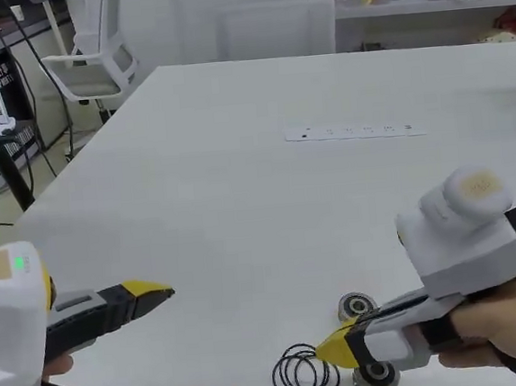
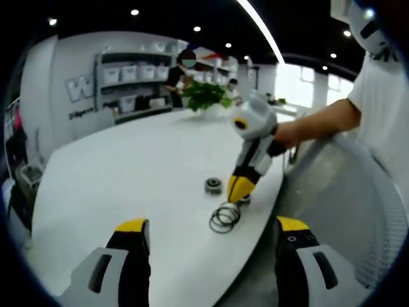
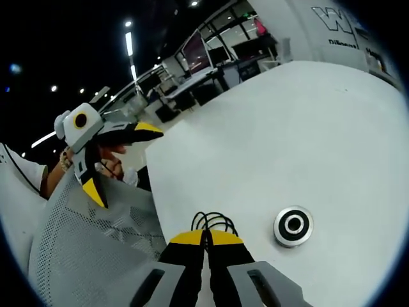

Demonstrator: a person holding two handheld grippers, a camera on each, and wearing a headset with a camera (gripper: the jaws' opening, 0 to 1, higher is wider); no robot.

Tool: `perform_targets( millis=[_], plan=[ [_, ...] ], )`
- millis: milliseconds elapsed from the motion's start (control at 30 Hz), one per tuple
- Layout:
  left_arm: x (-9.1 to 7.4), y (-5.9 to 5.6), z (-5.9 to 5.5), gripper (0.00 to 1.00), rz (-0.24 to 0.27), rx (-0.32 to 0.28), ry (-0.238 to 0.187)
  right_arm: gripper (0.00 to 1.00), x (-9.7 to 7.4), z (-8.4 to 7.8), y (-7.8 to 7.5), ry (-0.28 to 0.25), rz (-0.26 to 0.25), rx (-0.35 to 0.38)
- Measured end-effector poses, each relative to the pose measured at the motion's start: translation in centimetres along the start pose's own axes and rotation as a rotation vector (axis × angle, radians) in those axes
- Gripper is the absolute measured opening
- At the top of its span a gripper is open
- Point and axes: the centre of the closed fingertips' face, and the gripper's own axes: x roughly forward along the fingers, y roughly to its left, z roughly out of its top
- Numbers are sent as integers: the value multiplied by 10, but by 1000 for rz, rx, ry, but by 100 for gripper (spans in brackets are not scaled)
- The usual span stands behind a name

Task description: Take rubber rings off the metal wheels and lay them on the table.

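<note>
Several black rubber rings (image 1: pixel 305 372) lie in a small pile on the white table (image 1: pixel 239 186) near its front edge. One metal wheel (image 1: pixel 356 306) lies flat just behind my right gripper (image 1: pixel 330 348); a second wheel (image 1: pixel 378 374) sits under it. The right gripper's jaws are shut, their yellow tips touching the ring pile (image 3: pixel 214 220); I cannot tell whether they pinch a ring. The wheel (image 3: pixel 294 225) lies to the right of those tips. My left gripper (image 1: pixel 181 346) hangs open at the lower left, apart from the rings (image 2: pixel 223 217), and faces the right gripper (image 2: pixel 246 185).
A white flush panel (image 1: pixel 354 131) is set into the table farther back. An office chair (image 1: pixel 92 54) stands beyond the far left corner, shelves along the back wall. A mesh chair back (image 2: pixel 358 211) stands close to the table's near edge.
</note>
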Motion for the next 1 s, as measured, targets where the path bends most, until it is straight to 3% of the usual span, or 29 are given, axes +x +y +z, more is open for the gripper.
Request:
perform_targets(
  millis=[200,1000],
  plan=[
    [1,1,-4,80,7,-15,8,0,7,-12,-8,62,-45,-54],
    [2,0,-8,78,7,-34,18,3,3,-5,-20,36,-107,-87]
  ],
)
